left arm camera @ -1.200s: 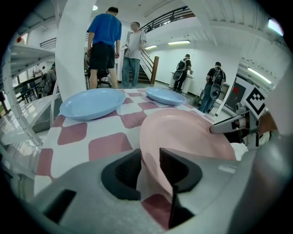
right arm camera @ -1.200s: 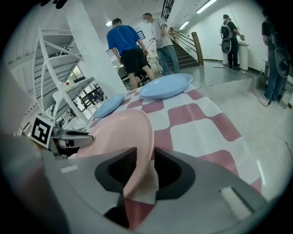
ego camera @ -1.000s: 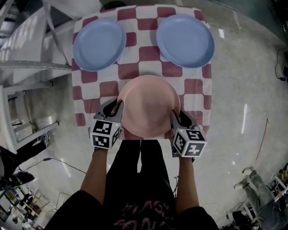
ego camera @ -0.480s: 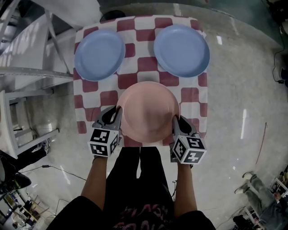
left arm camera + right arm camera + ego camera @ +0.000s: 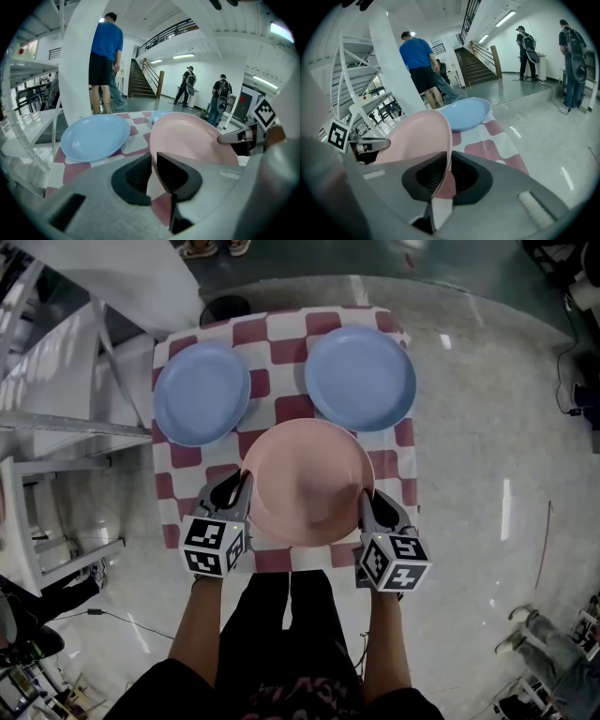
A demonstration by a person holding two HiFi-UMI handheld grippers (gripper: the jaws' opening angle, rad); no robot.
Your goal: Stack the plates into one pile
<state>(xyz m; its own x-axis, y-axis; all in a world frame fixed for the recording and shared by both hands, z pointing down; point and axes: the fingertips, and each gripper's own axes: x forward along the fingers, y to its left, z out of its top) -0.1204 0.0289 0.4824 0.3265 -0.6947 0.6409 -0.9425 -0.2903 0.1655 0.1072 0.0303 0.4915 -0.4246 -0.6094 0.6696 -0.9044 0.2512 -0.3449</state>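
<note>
A round pink plastic plate [image 5: 307, 482] hangs over the near half of a small table, held by its rim from both sides. The left gripper [image 5: 242, 486] pinches the plate's left edge and the right gripper [image 5: 367, 502] its right edge. Both pairs of jaws have just been closing, and each gripper view shows the pads pressed on the thin pink rim that runs between them. In the gripper views the plate looks raised off the red-and-white checked tablecloth [image 5: 281, 357], with its near edge out past the table's near edge.

Two round pale blue plates lie flat on the far half of the cloth, well apart from each other. The left blue plate [image 5: 202, 394] sits at the far left. The right blue plate [image 5: 360, 378] sits at the far right, and from the head view the pink plate's far rim comes just beside its near rim.

A white metal shelving rack [image 5: 56, 427] stands close along the table's left side, and a broad white column [image 5: 77, 61] rises just beyond the far left corner. Glossy grey floor [image 5: 487, 427] lies to the right. Past the table a bystander in a blue shirt [image 5: 105, 61] stands near a staircase [image 5: 140, 79], and two people with backpacks [image 5: 220, 93] stand farther off.
</note>
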